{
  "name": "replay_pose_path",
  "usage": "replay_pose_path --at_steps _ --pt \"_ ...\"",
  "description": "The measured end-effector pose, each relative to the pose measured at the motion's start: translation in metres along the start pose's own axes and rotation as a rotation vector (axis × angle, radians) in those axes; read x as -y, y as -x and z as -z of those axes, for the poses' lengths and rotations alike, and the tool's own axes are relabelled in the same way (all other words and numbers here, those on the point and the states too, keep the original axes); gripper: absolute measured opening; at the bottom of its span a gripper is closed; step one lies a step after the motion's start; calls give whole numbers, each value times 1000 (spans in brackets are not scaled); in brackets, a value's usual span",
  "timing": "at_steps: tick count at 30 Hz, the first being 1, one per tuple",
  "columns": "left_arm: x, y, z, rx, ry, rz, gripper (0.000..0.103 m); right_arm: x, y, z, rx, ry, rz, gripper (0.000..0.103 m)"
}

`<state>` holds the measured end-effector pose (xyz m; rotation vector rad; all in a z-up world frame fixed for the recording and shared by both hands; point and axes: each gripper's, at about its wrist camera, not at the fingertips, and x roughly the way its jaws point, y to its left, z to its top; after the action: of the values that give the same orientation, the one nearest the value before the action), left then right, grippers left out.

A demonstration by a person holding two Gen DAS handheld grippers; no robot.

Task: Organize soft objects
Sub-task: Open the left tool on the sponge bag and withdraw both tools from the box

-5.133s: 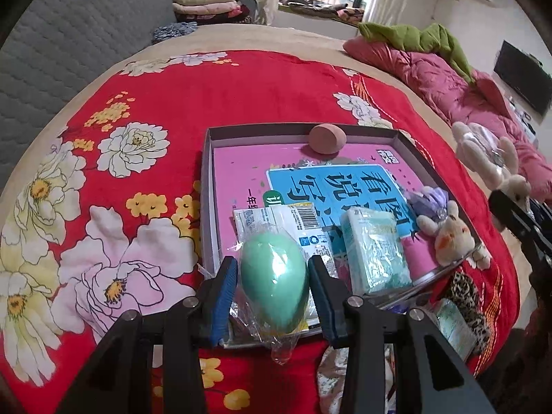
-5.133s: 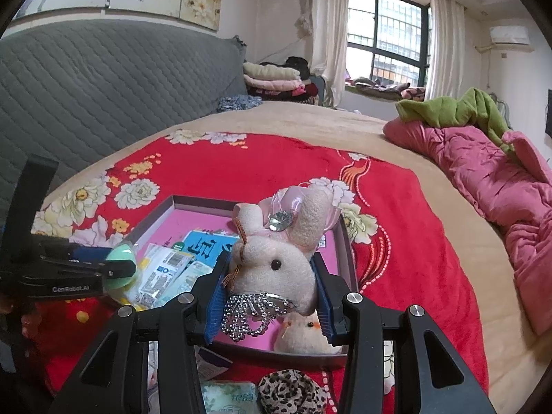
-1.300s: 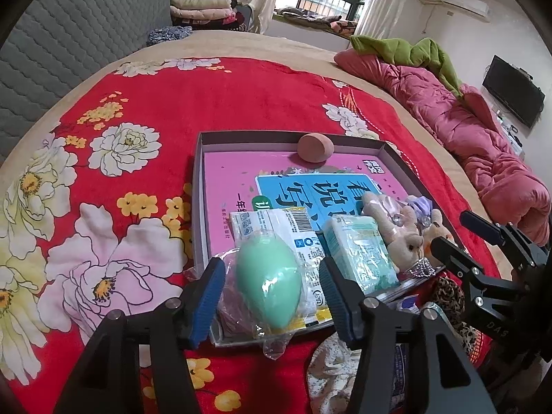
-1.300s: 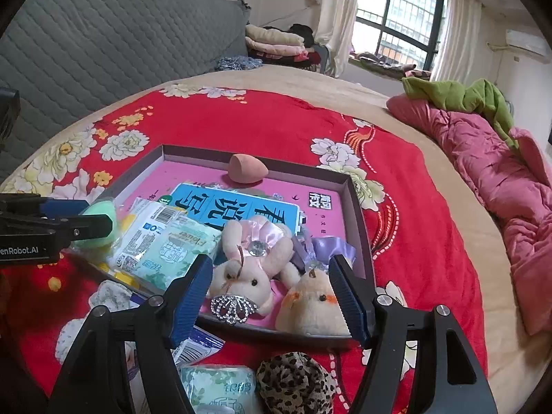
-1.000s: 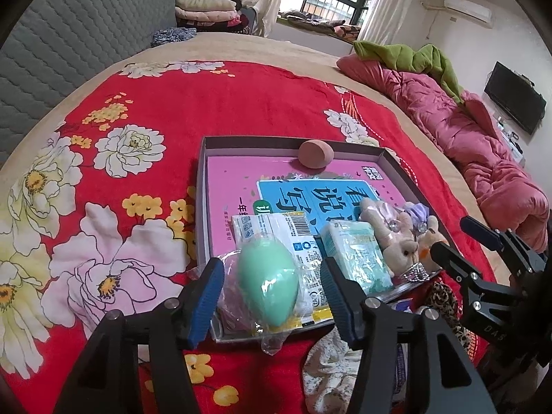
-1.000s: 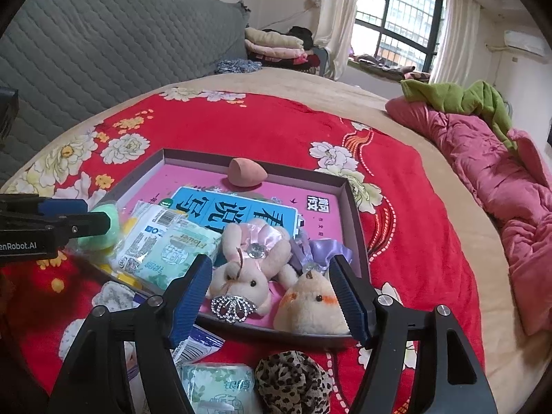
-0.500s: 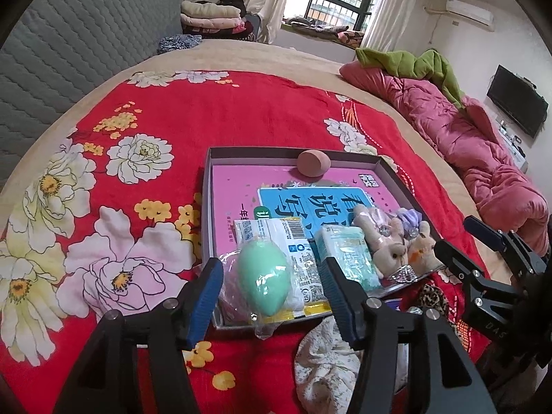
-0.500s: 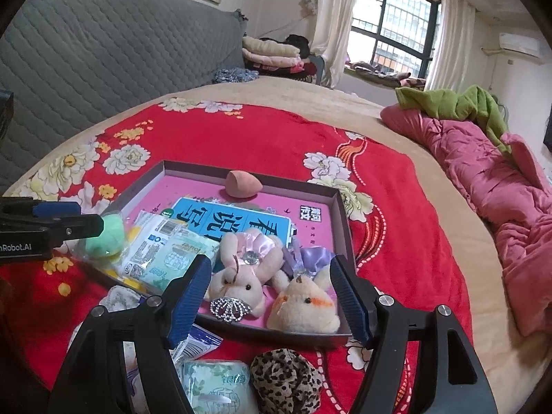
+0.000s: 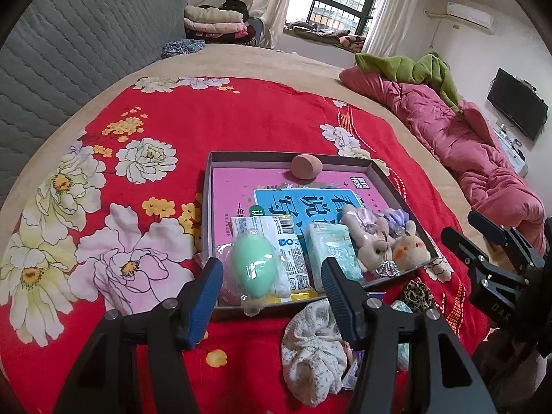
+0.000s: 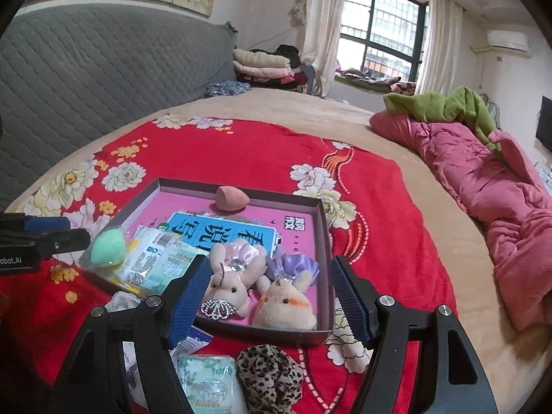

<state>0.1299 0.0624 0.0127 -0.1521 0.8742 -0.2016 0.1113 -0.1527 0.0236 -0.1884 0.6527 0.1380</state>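
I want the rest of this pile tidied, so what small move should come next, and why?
Probably lower the right tongs onto the leopard scrunchie. Both tongs are open and hold nothing, the bunnies and green sponge already lie in the box, and the scrunchie lies outside it, just below the right tongs.

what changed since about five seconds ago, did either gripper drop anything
Both let go. The left gripper released the bagged green egg, and the right gripper released the pink bunny; both now lie in the tray, and both grippers have opened and pulled back. The peach sponge, tissue packs and leopard scrunchie stayed put.
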Motion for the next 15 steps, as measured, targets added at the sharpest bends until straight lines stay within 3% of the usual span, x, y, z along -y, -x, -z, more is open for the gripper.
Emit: replay_pose_path --at_steps 15 --pt "10 31 3 27 -9 -27 59 17 29 -2 46 -34 -2 75"
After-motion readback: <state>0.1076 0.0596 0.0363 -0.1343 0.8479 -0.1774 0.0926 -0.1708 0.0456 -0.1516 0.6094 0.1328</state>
